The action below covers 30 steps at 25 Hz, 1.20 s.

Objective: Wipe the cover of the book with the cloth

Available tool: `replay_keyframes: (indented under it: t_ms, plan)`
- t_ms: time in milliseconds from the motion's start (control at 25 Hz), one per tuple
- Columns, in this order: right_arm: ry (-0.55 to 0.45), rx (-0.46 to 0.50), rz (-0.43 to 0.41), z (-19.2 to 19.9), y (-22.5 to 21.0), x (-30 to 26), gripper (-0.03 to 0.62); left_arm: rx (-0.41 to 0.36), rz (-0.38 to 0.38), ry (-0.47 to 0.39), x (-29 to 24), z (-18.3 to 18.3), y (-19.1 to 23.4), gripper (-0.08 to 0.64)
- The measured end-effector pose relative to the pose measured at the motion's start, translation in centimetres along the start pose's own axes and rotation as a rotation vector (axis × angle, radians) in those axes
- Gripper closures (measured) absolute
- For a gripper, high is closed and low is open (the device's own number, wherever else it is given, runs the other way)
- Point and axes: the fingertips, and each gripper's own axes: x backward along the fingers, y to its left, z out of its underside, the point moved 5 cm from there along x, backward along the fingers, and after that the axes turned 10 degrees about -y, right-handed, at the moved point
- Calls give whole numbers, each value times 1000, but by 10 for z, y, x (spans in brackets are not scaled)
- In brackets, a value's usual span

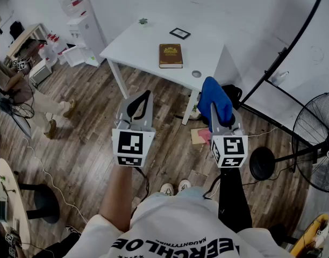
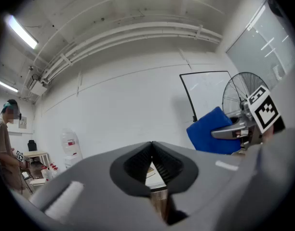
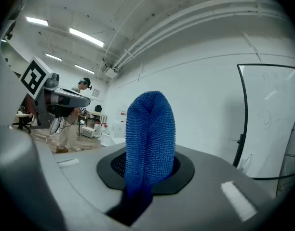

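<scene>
A brown book with a gold emblem lies flat on the white table, well ahead of both grippers. My right gripper is shut on a folded blue cloth, which stands up out of its jaws. In the left gripper view the same cloth shows at the right. My left gripper is shut with nothing in it, its ribbed pads meeting at the tips. Both grippers hang over the wooden floor, short of the table's near edge.
On the table also lie a small black frame, a round grey thing and a small green item. A standing fan and a whiteboard frame are at the right. A seated person and a water dispenser are at the left.
</scene>
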Motion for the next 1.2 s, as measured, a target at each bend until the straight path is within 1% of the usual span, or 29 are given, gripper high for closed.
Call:
replay_keyframes:
  t_ms: [320,480,680,920,1080,1200]
  plan:
    - [-1,4,12,-2,6,9,532,18,-6,-7,11,-1,3,503]
    - [-12,-2,23,0,9,14,532,34,-12,-6,16,4,5,503]
    - [-18,-20,21,4,6,3,532,38,-10,1,10,10,8,503]
    - [-19,-40,-1,17,-3,-30,532,46,-26,23,-18,27,18,503]
    - [-18,-66,4,29,-23,-64,532,47,-27,37,-53,40,25,503]
    - [-4,-66,10,37,-41,-95,532,43,-32,39,-84,46,34,503]
